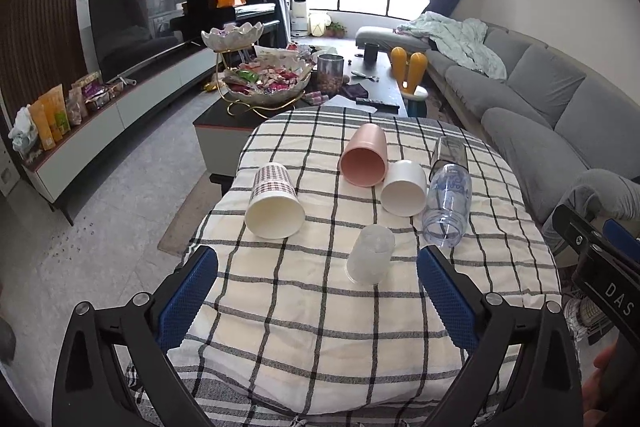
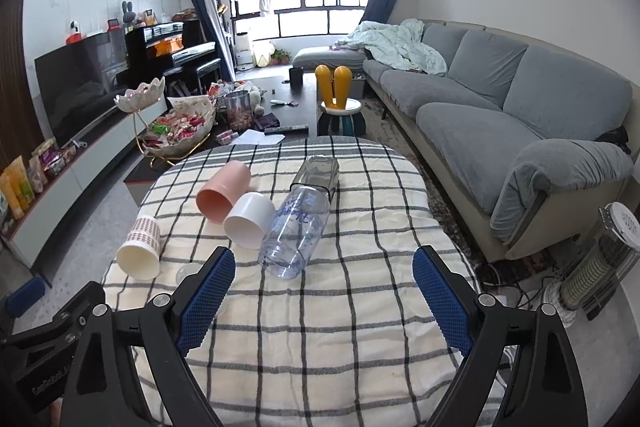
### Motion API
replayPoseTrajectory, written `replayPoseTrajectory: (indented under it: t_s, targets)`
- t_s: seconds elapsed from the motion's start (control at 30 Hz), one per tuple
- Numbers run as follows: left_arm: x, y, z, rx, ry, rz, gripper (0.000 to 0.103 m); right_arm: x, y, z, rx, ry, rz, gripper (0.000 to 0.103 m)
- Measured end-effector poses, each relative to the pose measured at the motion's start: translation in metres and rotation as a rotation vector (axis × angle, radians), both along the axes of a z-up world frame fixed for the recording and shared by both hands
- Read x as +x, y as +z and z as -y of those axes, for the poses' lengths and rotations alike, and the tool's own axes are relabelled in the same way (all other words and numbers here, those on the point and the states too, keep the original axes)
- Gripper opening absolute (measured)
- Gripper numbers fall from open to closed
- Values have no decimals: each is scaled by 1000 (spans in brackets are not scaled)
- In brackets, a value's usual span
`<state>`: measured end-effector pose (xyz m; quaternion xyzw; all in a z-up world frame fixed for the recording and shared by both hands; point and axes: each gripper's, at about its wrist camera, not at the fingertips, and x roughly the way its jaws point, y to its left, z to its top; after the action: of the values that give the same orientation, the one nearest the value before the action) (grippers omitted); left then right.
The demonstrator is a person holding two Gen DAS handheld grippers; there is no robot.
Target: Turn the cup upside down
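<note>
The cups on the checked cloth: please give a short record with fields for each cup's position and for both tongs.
frosted cup: mouth down, nearest the left tongs
checked paper cup: on its side
pink cup: on its side
white cup: on its side, between pink cup and clear bottle
left tongs: open, empty
right tongs: open, empty
surface: checked cloth

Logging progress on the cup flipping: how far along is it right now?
Done: the frosted cup appears to stand upside down already. In hand: nothing; the left gripper and right gripper are both open. Left: the checked cup, pink cup, white cup and clear bottle lie sideways.
</note>
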<state>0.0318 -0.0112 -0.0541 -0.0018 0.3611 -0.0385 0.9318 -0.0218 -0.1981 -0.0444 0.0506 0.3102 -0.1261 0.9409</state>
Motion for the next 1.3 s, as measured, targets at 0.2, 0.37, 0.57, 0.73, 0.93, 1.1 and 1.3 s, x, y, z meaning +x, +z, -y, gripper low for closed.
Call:
replayPoseTrajectory:
  t_s: [0.2,0.37,0.57,0.73,0.93,1.1,1.3]
  targets:
    - [-1,1,1,5,-2,9,103,-1,2,-2,-7,1,7,93]
    - [-1,1,1,4,-2,8,103,-1,2,-2,-6,1,7,93]
    - [-1,1,2,7,-4,6,103,-1,1,-1,-7,3,7,93]
    - [-2,1,3,6,-4,3,103,-2,1,0,-3,2,2,93]
    - [-2,1,3,7,-4,5,103,-2,1,0,-4,2,4,93]
    - [-2,0,3,6,-6,3,103,-2,1,0,-4,2,3,93]
    - [-1,0,3,2,-6,-6,103,-2,1,0,-4,2,2,93]
